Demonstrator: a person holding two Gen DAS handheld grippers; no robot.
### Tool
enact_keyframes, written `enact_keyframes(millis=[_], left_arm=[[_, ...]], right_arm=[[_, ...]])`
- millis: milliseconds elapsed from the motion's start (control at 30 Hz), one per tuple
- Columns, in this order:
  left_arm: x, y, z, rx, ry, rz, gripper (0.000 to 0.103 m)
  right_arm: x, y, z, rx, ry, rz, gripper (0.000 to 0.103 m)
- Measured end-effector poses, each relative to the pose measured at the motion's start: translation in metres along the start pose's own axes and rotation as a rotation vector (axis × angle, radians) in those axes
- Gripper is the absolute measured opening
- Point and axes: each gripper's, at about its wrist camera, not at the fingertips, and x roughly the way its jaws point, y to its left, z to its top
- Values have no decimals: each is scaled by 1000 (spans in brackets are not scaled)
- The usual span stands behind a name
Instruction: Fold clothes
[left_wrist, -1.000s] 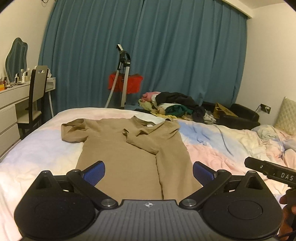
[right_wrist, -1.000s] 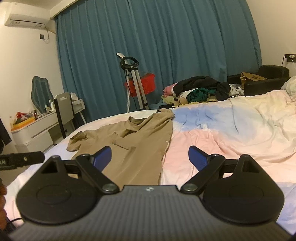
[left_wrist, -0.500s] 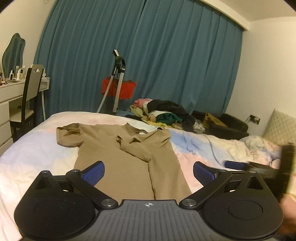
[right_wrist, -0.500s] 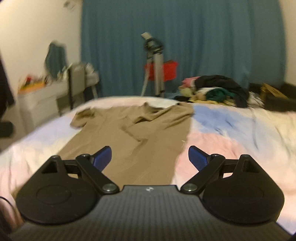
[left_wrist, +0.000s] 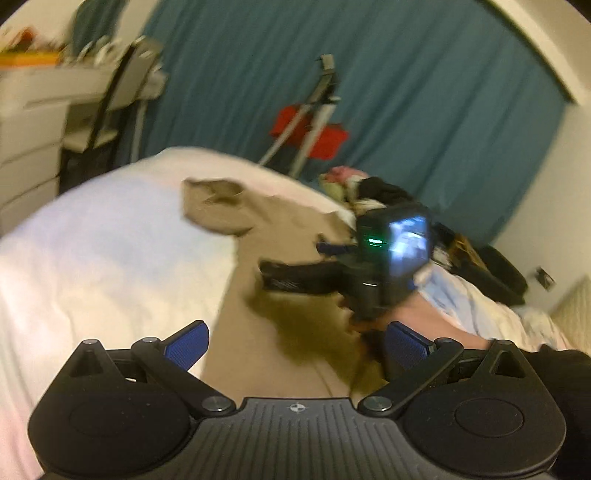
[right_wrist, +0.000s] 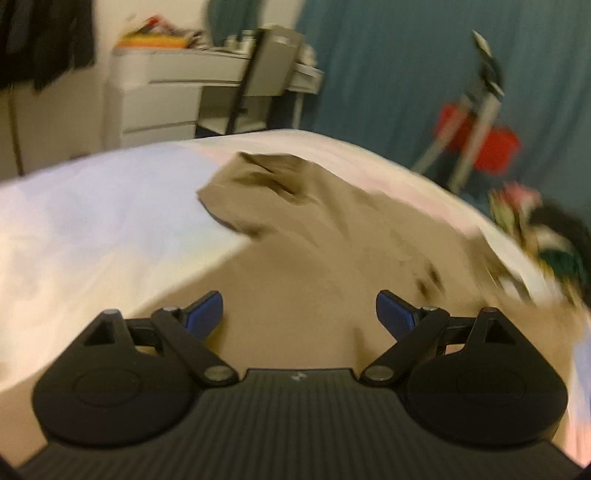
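Note:
A tan short-sleeved shirt (left_wrist: 288, 258) lies spread on the bed, its left sleeve (left_wrist: 218, 206) flat toward the far left. It also shows in the right wrist view (right_wrist: 314, 258). My left gripper (left_wrist: 295, 345) is open and empty over the shirt's lower part. My right gripper (right_wrist: 299, 314) is open and empty, low over the middle of the shirt. In the left wrist view the right gripper (left_wrist: 325, 254) reaches across the shirt from the right, with its camera screen lit. Both views are blurred.
The bed (left_wrist: 92, 258) has a pastel sheet. A white dresser (right_wrist: 159, 96) and chair (right_wrist: 266, 74) stand at the left. A garment steamer with a red box (left_wrist: 314, 125) stands before the teal curtain (left_wrist: 424, 92). A clothes pile (left_wrist: 369, 188) lies behind the bed.
Both grippers have swung left and down, closer to the shirt. The right gripper has moved in over the shirt in front of the left one. Both stay open.

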Motion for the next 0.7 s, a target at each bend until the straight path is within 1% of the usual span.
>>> enact_keyframes(millis=[100, 167, 200, 267, 300, 367, 400, 433, 467, 500, 567, 700], left_arm=[[17, 16, 1, -36, 17, 28, 103], [30, 26, 1, -67, 24, 63, 101], [34, 33, 3, -95, 10, 94, 100], [37, 49, 7, -171, -48, 165, 100], [38, 57, 8, -207, -72, 195, 100], [39, 69, 10, -249, -108, 238, 100], [40, 71, 11, -248, -120, 253, 100], [41, 73, 11, -246, -131, 266, 100], [41, 73, 10, -237, -136, 270, 100], [41, 72, 10, -229, -139, 266, 100], [39, 71, 9, -215, -143, 255, 100], [35, 70, 6, -198, -136, 235, 101]], right_arm=[[48, 24, 16, -61, -35, -23, 91], [75, 30, 26, -52, -42, -51, 91], [86, 31, 31, -47, -45, -65, 89], [106, 33, 43, -44, -57, -104, 80], [113, 31, 49, -43, -54, -123, 74], [129, 28, 60, -40, -49, -160, 65], [136, 25, 65, -34, -40, -171, 51], [142, 21, 70, -20, -21, -168, 30], [147, 17, 75, -6, -2, -170, 19], [147, 13, 78, 7, 7, -174, 13], [134, 0, 84, 43, -17, -170, 12], [82, -43, 86, 200, -147, -196, 11]])
